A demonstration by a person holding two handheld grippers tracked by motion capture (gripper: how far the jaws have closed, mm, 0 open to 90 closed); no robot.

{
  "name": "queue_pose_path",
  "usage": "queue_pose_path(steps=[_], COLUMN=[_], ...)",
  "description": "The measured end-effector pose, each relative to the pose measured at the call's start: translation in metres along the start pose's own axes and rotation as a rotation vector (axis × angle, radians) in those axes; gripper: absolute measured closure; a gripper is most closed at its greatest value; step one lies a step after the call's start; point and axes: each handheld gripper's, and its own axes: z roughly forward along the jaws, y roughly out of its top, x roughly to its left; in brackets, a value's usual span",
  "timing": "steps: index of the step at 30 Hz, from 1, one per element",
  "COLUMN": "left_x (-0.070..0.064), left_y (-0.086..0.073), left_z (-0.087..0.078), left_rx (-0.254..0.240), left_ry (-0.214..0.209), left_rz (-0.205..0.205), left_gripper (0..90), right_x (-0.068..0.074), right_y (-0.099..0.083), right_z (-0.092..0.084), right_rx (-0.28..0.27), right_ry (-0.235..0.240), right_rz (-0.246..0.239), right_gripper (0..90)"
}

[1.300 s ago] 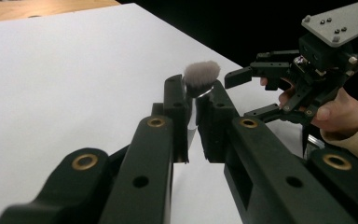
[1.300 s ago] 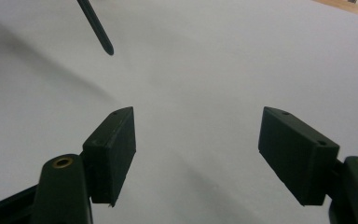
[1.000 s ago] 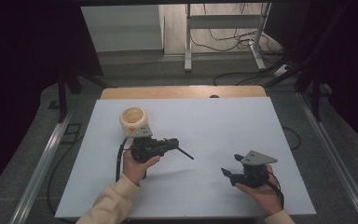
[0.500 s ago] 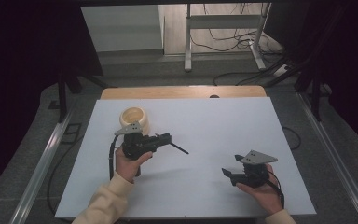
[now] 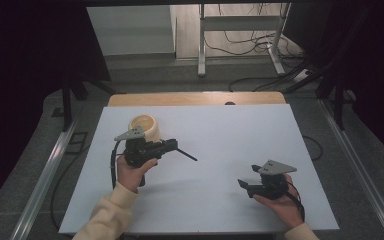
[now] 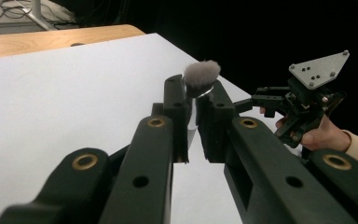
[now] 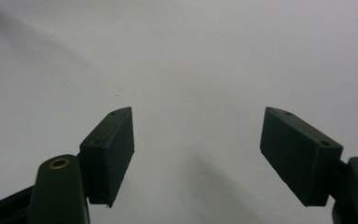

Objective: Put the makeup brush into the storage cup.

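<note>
My left gripper (image 5: 171, 145) is shut on a small brush (image 6: 201, 74). Its grey tuft pokes out past the jaw tips (image 6: 198, 95), and a silver ferrule runs down between the pads. In the high view a thin dark part of the brush (image 5: 187, 155) sticks out to the right of the jaws, above the white table top (image 5: 230, 130). A cream cup (image 5: 146, 126) stands just behind the left gripper. My right gripper (image 5: 243, 184) is low over the table at the front right, open, with nothing between its jaws (image 7: 198, 154). It also appears in the left gripper view, as the right gripper (image 6: 303, 100).
A wooden strip (image 5: 195, 98) borders the far edge of the white top. Metal rails (image 5: 50, 165) run along both sides of the table. Cables and a metal stand (image 5: 240, 30) lie on the floor beyond.
My left gripper has moved left and a little up with the brush, and now stands right in front of the cup. The right gripper has kept still.
</note>
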Motion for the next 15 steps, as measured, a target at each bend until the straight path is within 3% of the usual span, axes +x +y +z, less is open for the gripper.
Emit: queue_pose_path(steps=[15], left_x=[0.009], left_y=[0.018], left_z=[-0.017], left_rx=[-0.028], left_ry=[0.025], left_rz=[-0.016], left_gripper=[82.6], right_x=[0.000], right_y=[-0.002], right_z=[-0.001], right_rx=[0.004], right_ry=[-0.011], right_rz=[0.009], right_gripper=[25.9])
